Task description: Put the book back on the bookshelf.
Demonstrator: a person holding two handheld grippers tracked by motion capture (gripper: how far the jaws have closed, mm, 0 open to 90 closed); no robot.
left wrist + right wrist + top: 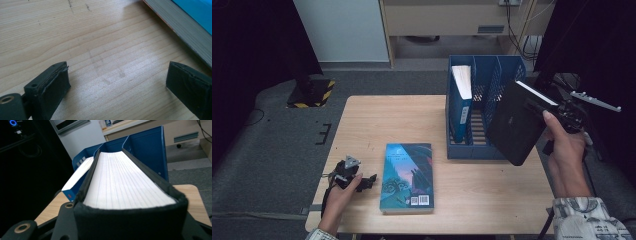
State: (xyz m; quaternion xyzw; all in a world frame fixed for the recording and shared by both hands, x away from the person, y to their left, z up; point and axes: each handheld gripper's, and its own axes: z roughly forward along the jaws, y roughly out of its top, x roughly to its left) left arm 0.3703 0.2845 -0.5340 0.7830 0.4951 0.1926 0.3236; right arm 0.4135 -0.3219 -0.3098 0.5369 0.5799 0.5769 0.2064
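You are holding the black book [514, 122] clamped in the jaws of the right gripper [562, 112], tilted in the air just right of the blue file rack [472, 150], while the left gripper [354, 177], jaws spread and empty, is resting on the table [377, 115] beside the teal book [408, 176].

This looks like an office. A blue file rack [486, 107] stands on the wooden worktop [377, 120]. Grey carpet [272, 145] and pale cabinets [447, 17] surround it.
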